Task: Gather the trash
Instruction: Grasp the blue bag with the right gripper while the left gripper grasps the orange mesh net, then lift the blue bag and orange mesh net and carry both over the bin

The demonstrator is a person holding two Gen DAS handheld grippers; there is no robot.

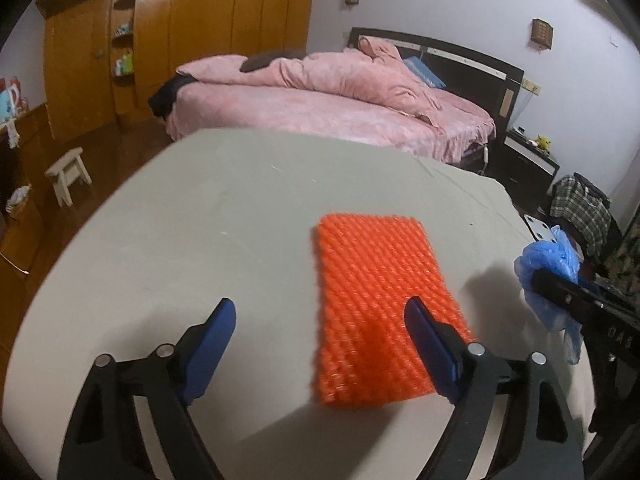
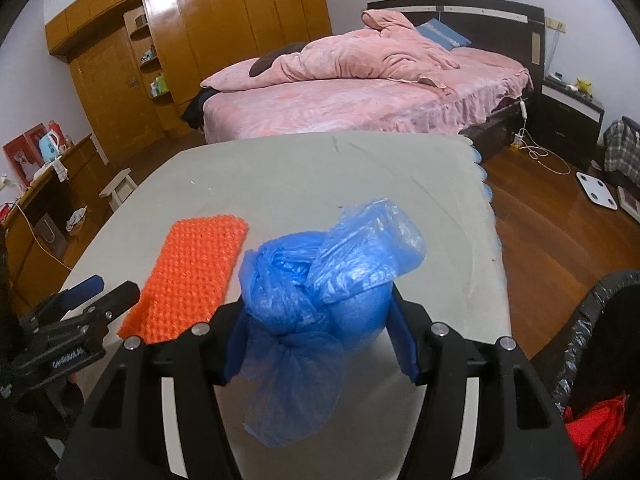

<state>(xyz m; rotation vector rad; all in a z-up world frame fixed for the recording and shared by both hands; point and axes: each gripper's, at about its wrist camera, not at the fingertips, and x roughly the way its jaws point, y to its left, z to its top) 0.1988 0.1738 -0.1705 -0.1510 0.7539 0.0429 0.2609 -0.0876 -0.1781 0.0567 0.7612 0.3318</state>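
An orange foam net sheet [image 1: 376, 308] lies flat on the grey table [image 1: 200, 220]; it also shows in the right wrist view [image 2: 188, 276]. My left gripper [image 1: 320, 320] is open above the sheet's near left edge, its right finger over the sheet. My right gripper [image 2: 318, 320] is shut on a knotted blue plastic bag [image 2: 320, 280], held above the table's right side. The bag and the right gripper also show in the left wrist view [image 1: 550, 276]. The left gripper shows at the left of the right wrist view [image 2: 100, 292].
A black-lined trash bin [image 2: 600, 340] with red trash [image 2: 596, 428] inside stands at the table's right. Beyond the table are a pink bed [image 2: 360, 92], a wooden wardrobe [image 2: 220, 32], a small stool [image 1: 68, 172] and a nightstand [image 2: 568, 108].
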